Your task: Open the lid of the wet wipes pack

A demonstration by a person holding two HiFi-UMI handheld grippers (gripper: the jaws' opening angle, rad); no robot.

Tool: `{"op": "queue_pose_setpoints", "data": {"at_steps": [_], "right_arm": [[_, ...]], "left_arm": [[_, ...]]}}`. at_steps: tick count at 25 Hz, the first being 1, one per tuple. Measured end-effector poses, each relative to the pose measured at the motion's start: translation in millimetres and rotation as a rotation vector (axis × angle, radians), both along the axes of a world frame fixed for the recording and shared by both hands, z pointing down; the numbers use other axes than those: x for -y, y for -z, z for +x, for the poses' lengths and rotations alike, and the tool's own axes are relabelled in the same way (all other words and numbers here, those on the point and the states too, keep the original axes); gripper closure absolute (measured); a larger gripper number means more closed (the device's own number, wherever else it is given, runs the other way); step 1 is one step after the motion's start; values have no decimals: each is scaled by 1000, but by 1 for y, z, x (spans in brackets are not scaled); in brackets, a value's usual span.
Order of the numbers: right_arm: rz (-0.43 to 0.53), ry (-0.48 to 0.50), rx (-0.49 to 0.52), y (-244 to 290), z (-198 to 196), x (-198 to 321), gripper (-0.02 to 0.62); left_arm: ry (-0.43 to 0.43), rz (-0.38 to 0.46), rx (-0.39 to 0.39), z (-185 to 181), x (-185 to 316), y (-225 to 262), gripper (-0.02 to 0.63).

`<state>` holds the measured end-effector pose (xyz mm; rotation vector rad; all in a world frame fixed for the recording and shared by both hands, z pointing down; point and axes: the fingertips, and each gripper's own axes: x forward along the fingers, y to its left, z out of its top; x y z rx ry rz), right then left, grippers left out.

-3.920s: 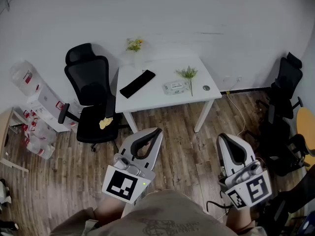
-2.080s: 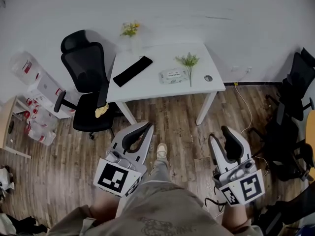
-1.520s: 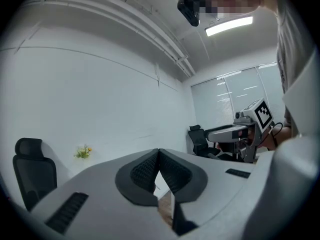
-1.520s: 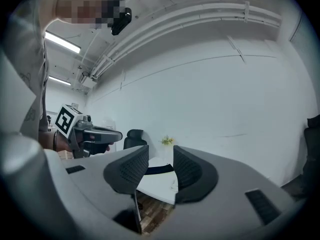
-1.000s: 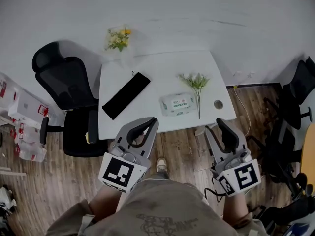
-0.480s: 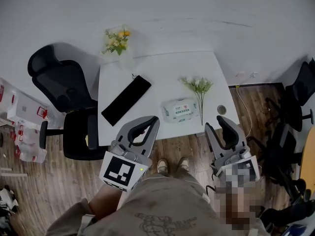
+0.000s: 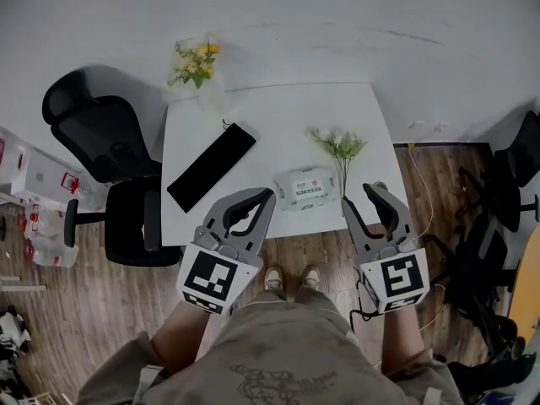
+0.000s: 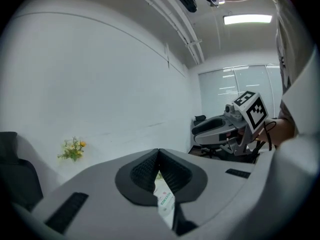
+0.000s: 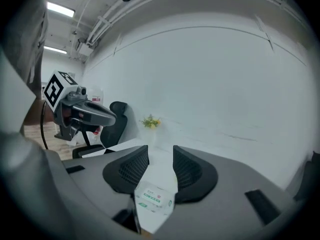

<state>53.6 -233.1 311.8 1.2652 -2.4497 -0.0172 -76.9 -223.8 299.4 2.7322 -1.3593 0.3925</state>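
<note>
a: what's different from a second ago?

b: the person has stepped up to the table (image 7: 278, 112). both grippers hung over the floor short of it then, and now their tips reach its near edge. the wet wipes pack (image 7: 308, 186) hasn't shifted on the table. it lies flat by that near edge, at about 5 o'clock from the table's middle, with the black pouch (image 7: 211, 167) at its 10 o'clock and the flower sprig (image 7: 340, 146) at its 1 o'clock.

a: so where does the task stand?

b: i'd say the approach is nearly over and the opening hasn't begun. the left gripper (image 7: 268, 194) sits at the pack's 9 o'clock and the right gripper (image 7: 360, 197) at its 3 o'clock. the lid is too small to pick out, but nothing on the pack looks raised.

a: and the fingers?

b: the left gripper's tips are together, with nothing in them. the right gripper's jaws are apart and opening, with nothing between them.

a: does any view add something?

b: the head view gives the layout but not the height. the right gripper view shows the pack's printed top through its gap, lower and ahead, clear of both jaws. the left gripper view shows only a thin strip of the pack under its closed tips, and the other gripper at 3 o'clock.
</note>
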Motion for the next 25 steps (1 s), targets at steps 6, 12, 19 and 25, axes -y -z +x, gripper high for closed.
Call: {"op": "queue_pose_setpoints", "data": {"at_steps": [6,12,19,25], "right_arm": [[-70,45,-91,-46,-3,38,414],[-165,112,-172,-116,-5,55,413],[-250,189,-262,-197,-14,64,397],[-299,254,-323,-249,-23,61,383]], "left_arm": [[14,-43,62,14,30,-30,589],[38,-137,119,22,51,-84,589],[47,-248,143,29,60,-156,589],[55,-330,137,32,63,-213,589]]}}
